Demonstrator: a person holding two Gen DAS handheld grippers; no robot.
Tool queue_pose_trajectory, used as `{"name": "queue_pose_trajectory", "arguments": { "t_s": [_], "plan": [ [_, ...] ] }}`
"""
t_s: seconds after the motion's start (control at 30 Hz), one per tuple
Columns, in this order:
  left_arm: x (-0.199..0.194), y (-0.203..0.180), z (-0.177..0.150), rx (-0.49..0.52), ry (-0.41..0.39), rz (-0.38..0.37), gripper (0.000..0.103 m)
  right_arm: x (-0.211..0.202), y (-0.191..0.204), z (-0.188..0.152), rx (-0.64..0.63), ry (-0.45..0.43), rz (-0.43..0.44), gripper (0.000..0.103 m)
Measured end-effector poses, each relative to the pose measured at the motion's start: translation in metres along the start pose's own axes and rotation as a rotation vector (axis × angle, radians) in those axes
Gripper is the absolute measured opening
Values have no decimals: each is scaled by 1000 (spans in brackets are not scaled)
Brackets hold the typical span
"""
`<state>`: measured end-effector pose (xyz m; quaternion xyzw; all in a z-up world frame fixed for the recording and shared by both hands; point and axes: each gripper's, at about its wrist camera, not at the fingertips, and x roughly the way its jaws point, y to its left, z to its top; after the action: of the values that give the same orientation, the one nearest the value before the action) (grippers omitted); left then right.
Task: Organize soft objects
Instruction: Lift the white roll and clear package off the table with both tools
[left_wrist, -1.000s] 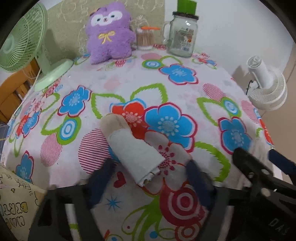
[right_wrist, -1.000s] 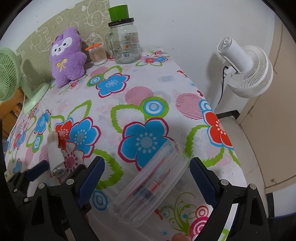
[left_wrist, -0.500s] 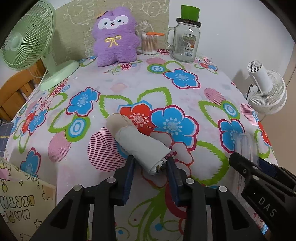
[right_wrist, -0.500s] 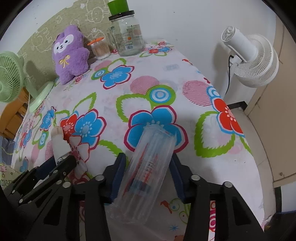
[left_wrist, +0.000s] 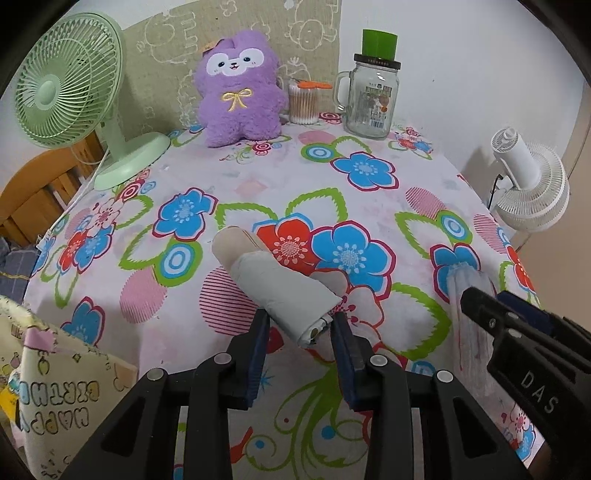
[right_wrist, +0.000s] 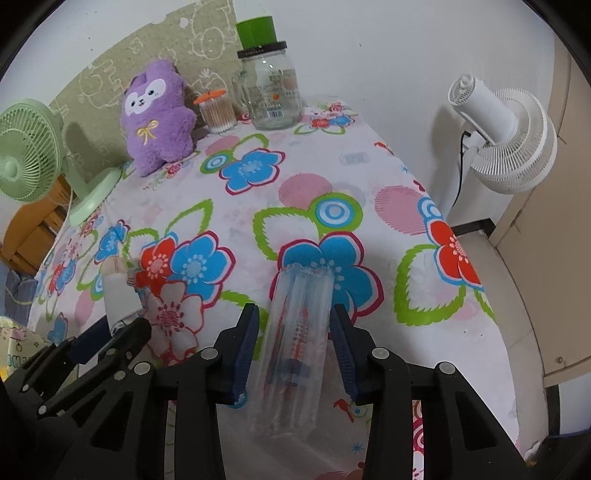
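Observation:
A rolled grey and beige cloth (left_wrist: 273, 280) lies on the flowered table. My left gripper (left_wrist: 300, 325) is shut on its near end. The roll also shows in the right wrist view (right_wrist: 118, 295). A clear plastic packet with red print (right_wrist: 295, 339) lies on the table, and my right gripper (right_wrist: 293, 317) is shut on it. The packet (left_wrist: 469, 310) and the right gripper show at the right of the left wrist view. A purple plush toy (left_wrist: 240, 99) sits upright at the back of the table.
At the back stand a green desk fan (left_wrist: 70, 92), a cotton swab jar (left_wrist: 303, 101) and a glass mug jar with a green lid (left_wrist: 371, 96). A white fan (right_wrist: 506, 136) stands off the table's right edge. A birthday bag (left_wrist: 55, 398) is at the near left.
Both grippers closed from wide open: the left onto the cloth roll's end, the right onto the plastic packet. Both views have drawn back and tilted up slightly.

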<state>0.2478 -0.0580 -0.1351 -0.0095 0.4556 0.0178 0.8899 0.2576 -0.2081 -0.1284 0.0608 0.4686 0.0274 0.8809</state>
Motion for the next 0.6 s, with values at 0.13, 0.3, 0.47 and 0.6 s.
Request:
{"name": "queue_pose_trajectory", "arguments": {
  "t_s": [0.13,0.3,0.47,0.6],
  "plan": [
    [-11,2,-2,-3,-12,1,34,-11,5,2,-9,-21,7,44],
    [-28,8,-4,-12,-36,6,34,-29,15,2,-28,-49,17,44],
    [-37,12,-6,-20,-48,10,34,-41,22,1,-45,-65,18,44],
    [-37,13,-10,-22,-36,8,35,-25,18,-3,-50,-8,-40,81]
  ]
}}
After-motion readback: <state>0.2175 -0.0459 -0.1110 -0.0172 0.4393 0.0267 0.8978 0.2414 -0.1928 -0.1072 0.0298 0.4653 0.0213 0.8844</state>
